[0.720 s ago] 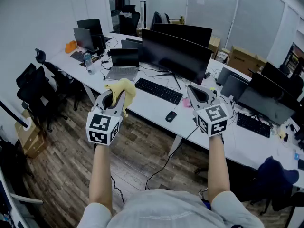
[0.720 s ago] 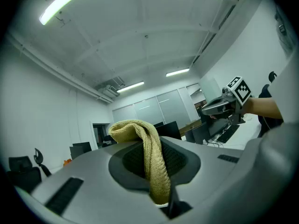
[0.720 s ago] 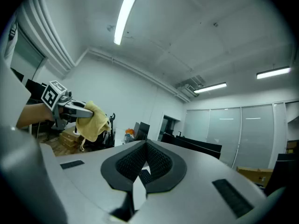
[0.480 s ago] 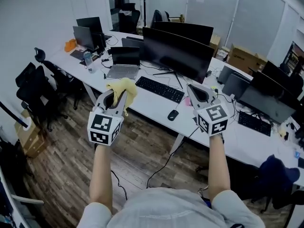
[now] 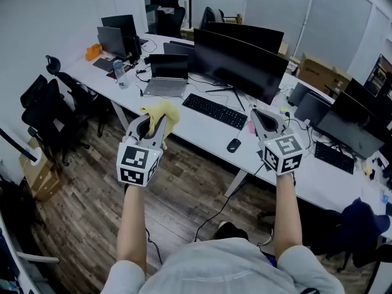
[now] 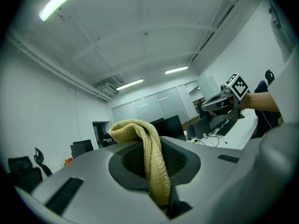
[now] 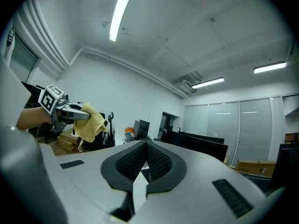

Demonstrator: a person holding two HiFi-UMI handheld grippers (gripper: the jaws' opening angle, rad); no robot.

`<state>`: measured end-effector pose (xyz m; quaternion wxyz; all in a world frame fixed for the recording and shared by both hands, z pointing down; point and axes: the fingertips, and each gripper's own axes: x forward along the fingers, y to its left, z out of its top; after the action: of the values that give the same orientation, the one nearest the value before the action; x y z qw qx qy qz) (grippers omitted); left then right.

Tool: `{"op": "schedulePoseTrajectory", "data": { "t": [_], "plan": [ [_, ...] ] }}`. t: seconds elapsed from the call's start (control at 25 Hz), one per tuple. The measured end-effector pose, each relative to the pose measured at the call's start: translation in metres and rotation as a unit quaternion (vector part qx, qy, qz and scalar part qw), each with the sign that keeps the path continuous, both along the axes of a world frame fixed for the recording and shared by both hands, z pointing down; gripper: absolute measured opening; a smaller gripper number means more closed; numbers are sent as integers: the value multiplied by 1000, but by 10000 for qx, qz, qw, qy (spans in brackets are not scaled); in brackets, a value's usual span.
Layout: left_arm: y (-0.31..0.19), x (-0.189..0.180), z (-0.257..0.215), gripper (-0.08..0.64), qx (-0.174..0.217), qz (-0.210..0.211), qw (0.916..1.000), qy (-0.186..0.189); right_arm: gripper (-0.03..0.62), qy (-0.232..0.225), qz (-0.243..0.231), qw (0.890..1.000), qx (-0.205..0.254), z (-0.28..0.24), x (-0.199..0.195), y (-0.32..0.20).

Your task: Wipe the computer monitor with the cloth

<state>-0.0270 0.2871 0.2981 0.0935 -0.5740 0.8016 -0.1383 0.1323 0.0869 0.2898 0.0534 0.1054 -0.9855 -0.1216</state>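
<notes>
While aloft, cloth [image 5: 163,111] in left tool [image 5: 150,125]

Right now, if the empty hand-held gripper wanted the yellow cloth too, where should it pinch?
Probably the loose bunch of the yellow cloth poking past the tips of the left hand-held gripper, coming from the right side. That part hangs free and folded; the rest is clamped between the jaws.
</notes>
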Motion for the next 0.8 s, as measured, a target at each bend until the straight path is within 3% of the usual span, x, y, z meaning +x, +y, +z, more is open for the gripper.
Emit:
{"op": "schedulePoseTrajectory", "data": {
  "t": [0.36, 0.8],
  "plan": [
    [-38, -51, 1, 64, -2, -55, 10000, -23, 25, -80, -55, 9999, 81, -6, -52, -33],
    [-166, -129, -5, 64, -101, -224, 9997, 64, 25, -125, -244, 9996, 8, -10, -141, -161]
  ]
}}
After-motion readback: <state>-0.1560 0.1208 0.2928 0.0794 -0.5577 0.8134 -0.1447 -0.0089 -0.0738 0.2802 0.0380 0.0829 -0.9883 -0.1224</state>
